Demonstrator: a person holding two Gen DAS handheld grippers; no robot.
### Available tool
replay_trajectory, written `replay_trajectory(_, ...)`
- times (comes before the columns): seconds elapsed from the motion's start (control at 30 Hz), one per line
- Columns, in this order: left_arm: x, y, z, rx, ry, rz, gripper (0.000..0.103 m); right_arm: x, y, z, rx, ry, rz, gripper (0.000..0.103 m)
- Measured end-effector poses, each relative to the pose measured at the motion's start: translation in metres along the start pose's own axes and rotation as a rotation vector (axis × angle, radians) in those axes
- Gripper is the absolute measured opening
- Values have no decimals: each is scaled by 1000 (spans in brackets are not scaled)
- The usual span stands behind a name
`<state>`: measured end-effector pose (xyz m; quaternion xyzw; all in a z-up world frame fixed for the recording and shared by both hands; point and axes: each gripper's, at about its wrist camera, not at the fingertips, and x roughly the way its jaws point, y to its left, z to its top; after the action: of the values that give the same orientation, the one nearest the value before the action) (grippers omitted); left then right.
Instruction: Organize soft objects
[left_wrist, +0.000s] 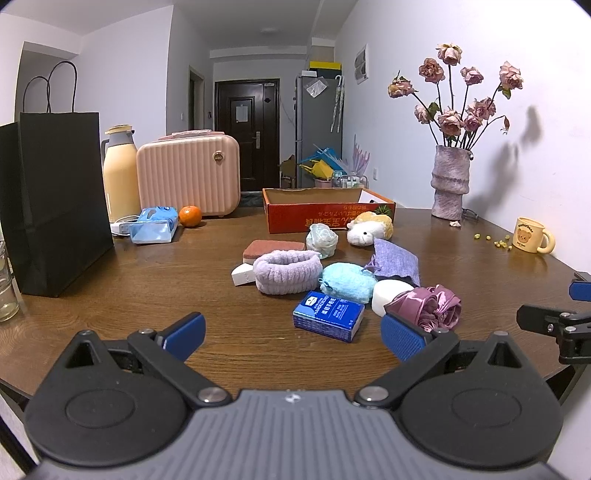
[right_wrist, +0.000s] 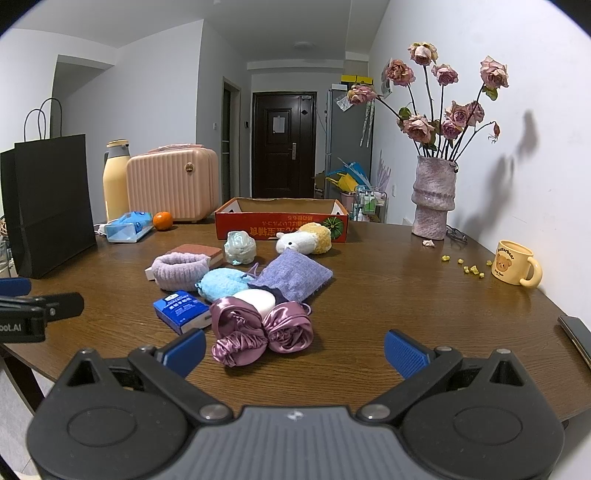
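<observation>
wooden table (right_wrist: 369, 295), red box (right_wrist: 280, 221), soft items

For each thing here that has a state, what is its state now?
left gripper: open, empty
right gripper: open, empty
cardboard box: open on top
drawstring pouch: lying flat
mug: upright
vase: upright, holding dried roses
door: closed

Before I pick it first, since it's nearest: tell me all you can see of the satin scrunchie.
The satin scrunchie is glossy mauve fabric, gathered into ruffled folds and bunched in two rounded lobes. It lies on the table, at the near end of the pile, just ahead of the open right gripper. Behind, it touches the white sponge. Nothing grips it.
</observation>
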<state>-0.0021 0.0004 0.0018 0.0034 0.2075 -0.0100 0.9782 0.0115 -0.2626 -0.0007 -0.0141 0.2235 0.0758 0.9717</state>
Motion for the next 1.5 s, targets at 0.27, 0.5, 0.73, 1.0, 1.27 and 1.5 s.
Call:
replay_trajectory(0.27, -2, -6, 8, 1, -2, 0, 103, 1, -2, -2, 1, 4, -5, 103)
replay_trajectory(0.5, -4, -6, 10, -1, -5, 0, 103, 3, -1, -2, 0, 7, -6, 103)
replay_trajectory(0.73, -4, -6, 10, 1, -6, -1, 103, 3, -1, -2, 0, 8, -6, 103)
replay_trajectory(1.0, -2, -6, 9, 1, -6, -3, 103, 9, 3, -2, -8, 19, -3, 103)
replay_trajectory(1.27, 13, 2, 10, -29, 5, -11, 103, 24, 10, 3, -31, 40, 8, 103)
replay_trajectory(1.5, 28, 7, 7, -39, 24, -8, 103, 43, 18, 3, -46, 60, 28, 103)
